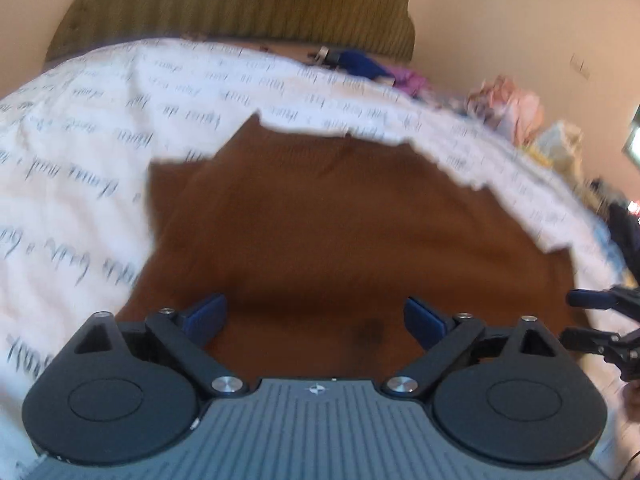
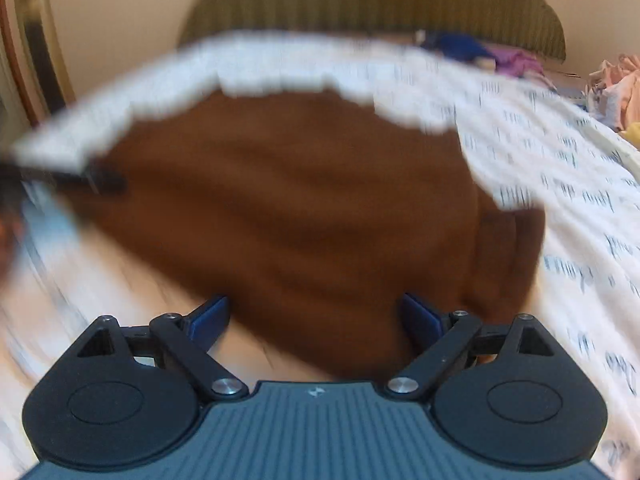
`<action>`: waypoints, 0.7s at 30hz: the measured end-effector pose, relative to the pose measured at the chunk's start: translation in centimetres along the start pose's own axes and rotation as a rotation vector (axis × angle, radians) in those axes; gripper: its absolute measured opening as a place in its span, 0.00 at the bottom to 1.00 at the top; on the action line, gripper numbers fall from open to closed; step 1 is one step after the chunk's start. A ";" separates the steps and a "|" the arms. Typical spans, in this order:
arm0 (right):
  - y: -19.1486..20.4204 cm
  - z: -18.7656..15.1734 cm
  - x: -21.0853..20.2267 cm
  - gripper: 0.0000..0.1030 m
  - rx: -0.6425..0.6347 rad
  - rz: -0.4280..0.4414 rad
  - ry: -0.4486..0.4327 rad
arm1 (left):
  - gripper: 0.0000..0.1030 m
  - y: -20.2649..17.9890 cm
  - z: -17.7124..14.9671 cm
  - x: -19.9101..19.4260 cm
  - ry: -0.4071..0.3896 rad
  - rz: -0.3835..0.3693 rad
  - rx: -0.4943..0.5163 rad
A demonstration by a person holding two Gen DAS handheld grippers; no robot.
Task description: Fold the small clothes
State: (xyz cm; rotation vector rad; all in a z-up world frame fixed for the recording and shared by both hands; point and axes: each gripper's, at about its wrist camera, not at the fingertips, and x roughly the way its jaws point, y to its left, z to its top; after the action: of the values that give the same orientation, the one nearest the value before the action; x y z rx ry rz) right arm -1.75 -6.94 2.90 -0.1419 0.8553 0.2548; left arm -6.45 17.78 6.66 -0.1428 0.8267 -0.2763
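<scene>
Brown garment (image 1: 320,220) spread on the bed, directly ahead of and beneath both grippers, on the white script-printed bedsheet (image 1: 80,160). Nearest, in the left wrist view: left gripper (image 1: 316,316) with jaws spread wide, blue pads apart, nothing between them, cloth filling the gap and running forward from it. Likewise in the right wrist view: right gripper (image 2: 316,316) with jaws spread and empty, poised over the garment's near edge, that edge crossing diagonally just at the left pad with bare sheet beyond. Right gripper also visible at the right margin of the left view, close beside the garment's right side; a dark blurred shape at the left margin of the right view likely the left gripper, too smeared to be sure. Garment's long axis apparently running left to right across the bed, wider than deep, a sleeve-like flap at its left corner in the left view; heavy blur, so shape only roughly judged. Both jaws about equally near, one toward each end, suiting a two-handed pinch of the near hem and a fold away toward the headboard (image 1: 240,4). Farther off, toward the bed's far right corner: a heap of other clothes (image 1: 372,68), blue and purple, well apart.
</scene>
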 end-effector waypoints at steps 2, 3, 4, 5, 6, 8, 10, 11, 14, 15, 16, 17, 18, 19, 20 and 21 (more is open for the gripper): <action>0.4 -1.8 -1.2 0.91 -0.061 -0.012 -0.050 | 0.87 0.4 -1.3 -0.6 -0.030 0.004 0.059; 0.2 -1.8 -1.9 0.91 -0.033 -0.001 -0.034 | 0.87 0.5 -1.5 -1.2 -0.023 0.003 0.051; -0.2 -1.8 -2.8 0.91 0.000 0.011 -0.030 | 0.86 0.9 -1.3 -1.7 -0.014 0.002 0.026; -0.5 -1.7 -3.8 0.91 0.033 0.016 -0.043 | 0.86 1.4 -1.0 -2.5 -0.010 0.006 -0.015; -1.0 -1.7 -4.7 0.91 0.069 0.029 -0.060 | 0.86 2.0 -0.7 -3.5 -0.008 0.000 -0.057; -2.1 -1.9 -5.6 0.91 0.167 0.072 -0.068 | 0.92 2.9 -0.2 -5.2 -0.010 -0.033 -0.117; -3.7 -2.1 -5.5 0.91 0.311 0.127 -0.085 | 0.93 3.6 -0.2 -6.2 -0.029 -0.084 -0.167; -4.4 -2.3 -5.2 0.91 0.373 0.154 -0.110 | 0.94 3.9 -0.3 -6.1 -0.016 -0.112 -0.183; -3.0 -2.3 -5.0 0.91 0.308 0.094 -0.207 | 0.94 3.9 -1.0 -4.1 0.050 -0.075 -0.158; -2.4 -2.2 -4.8 0.91 0.282 0.108 -0.238 | 0.94 4.0 -1.5 -3.6 0.041 -0.067 -0.147; -2.1 -2.1 -4.0 0.91 0.270 0.148 -0.232 | 0.97 4.0 -1.7 -3.6 0.018 -0.068 -0.131; -2.1 -2.0 -3.0 0.91 0.266 0.157 -0.167 | 0.96 3.9 -1.7 -3.6 0.020 -0.063 -0.121; -1.9 -2.0 -1.8 0.91 0.258 0.124 -0.079 | 0.96 3.8 -1.7 -3.7 0.028 -0.057 -0.118; -1.5 -2.3 -1.6 0.91 0.209 0.076 -0.058 | 0.96 3.8 -1.7 -3.8 0.032 -0.054 -0.118; -0.7 -2.5 -2.3 0.91 0.141 0.047 -0.044 | 0.96 3.9 -1.7 -4.0 0.036 -0.056 -0.120; -0.5 -2.6 -2.9 0.91 0.125 0.030 -0.024 | 0.96 4.0 -1.7 -4.2 0.043 -0.055 -0.121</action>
State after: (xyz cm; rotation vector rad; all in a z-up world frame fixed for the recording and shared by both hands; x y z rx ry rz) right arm -5.39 -8.46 3.43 -0.0096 0.8474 0.2307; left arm -9.71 22.80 7.59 -0.2745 0.8829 -0.2820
